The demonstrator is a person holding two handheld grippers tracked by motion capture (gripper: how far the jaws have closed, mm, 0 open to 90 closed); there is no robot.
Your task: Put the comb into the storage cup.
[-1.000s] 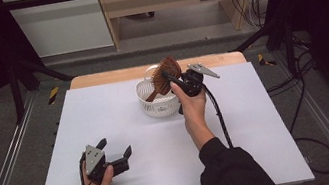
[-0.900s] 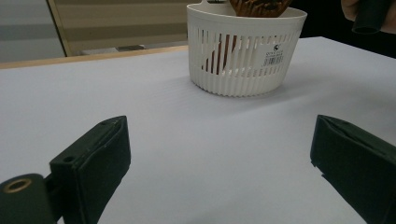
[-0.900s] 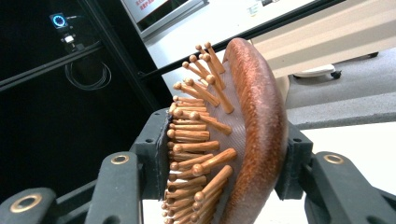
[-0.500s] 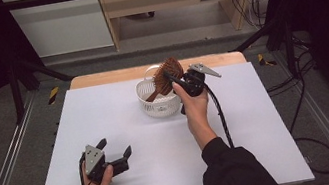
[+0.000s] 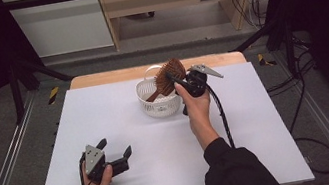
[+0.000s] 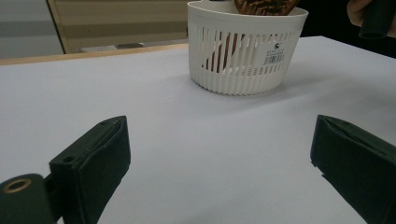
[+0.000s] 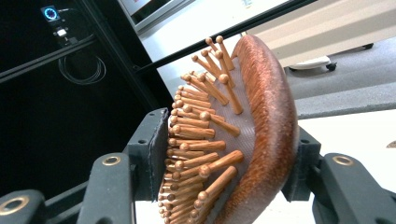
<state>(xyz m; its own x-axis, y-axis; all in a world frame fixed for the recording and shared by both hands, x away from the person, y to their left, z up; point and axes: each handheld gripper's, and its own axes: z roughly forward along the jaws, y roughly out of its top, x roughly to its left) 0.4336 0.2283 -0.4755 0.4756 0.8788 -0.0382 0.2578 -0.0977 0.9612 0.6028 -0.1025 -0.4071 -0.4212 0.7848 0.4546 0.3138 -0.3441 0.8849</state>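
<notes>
A wooden hairbrush (image 5: 168, 77) stands tilted in a white slotted basket (image 5: 157, 105) near the middle of the table's far edge, its handle down inside the basket and its round head up over the rim toward the right; the right gripper (image 5: 181, 77) has that head between its jaws, and in the right gripper view one pad sits against the pin tips while the other (image 7: 299, 163) lies along the smooth domed back of the hairbrush (image 7: 243, 135); the jaws have just been opening, so I judge the hold slack or about to be let go, and I cannot tell whether the pads press at all; the brush looks stiff and fairly light, its polished back likely slippery and rounded, so a pinch across the head may skid or bend the pins, and the narrow handle would be the surer place to take it; the basket is thin plastic, light, and could tip or slide if the brush drags on its rim; the left gripper (image 5: 113, 159) rests near the table's near left corner, jaws spread wide with nothing between them, well apart from the basket (image 6: 245, 51); bare white table (image 5: 259, 122) lies between, with nothing in the way.
</notes>
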